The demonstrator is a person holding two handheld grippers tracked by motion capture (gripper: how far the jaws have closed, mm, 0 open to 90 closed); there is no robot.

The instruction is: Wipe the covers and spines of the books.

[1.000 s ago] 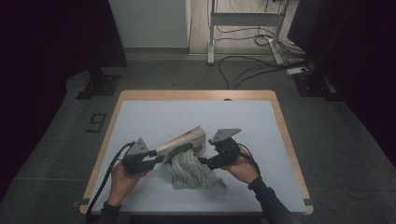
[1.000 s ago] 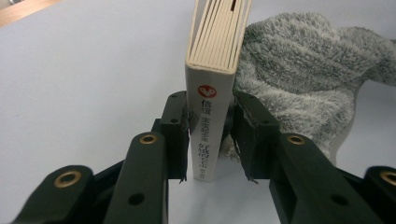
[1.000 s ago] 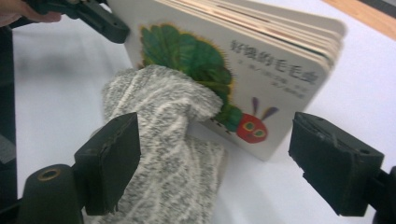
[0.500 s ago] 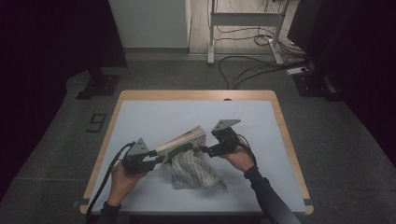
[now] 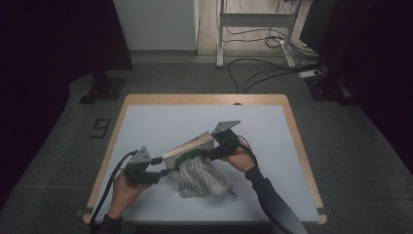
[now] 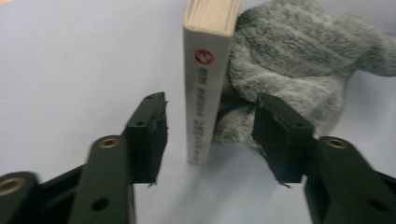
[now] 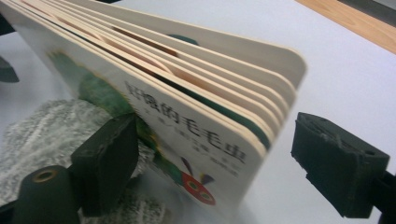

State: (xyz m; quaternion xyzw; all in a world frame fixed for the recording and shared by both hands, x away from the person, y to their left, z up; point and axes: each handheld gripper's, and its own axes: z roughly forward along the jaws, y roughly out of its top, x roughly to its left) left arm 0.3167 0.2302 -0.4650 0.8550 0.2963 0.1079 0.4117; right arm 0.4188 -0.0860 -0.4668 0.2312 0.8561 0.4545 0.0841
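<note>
Left gripper [image 6: 210,135] has just been opening; its jaws stand clear around the book [image 6: 205,84] spine. Right gripper [image 7: 215,158] is open around the far corner. Book leans on the soft sock [image 5: 199,176] on the table [image 5: 160,122]; it looks stiff, light, smooth, so grip across the spine.

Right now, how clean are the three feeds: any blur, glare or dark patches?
High view: table evenly lit, room around it dark. Left gripper view: book spine print soft, sock fuzzy. Right gripper view: book's near corner smeared, cover print readable; no glare.
</note>
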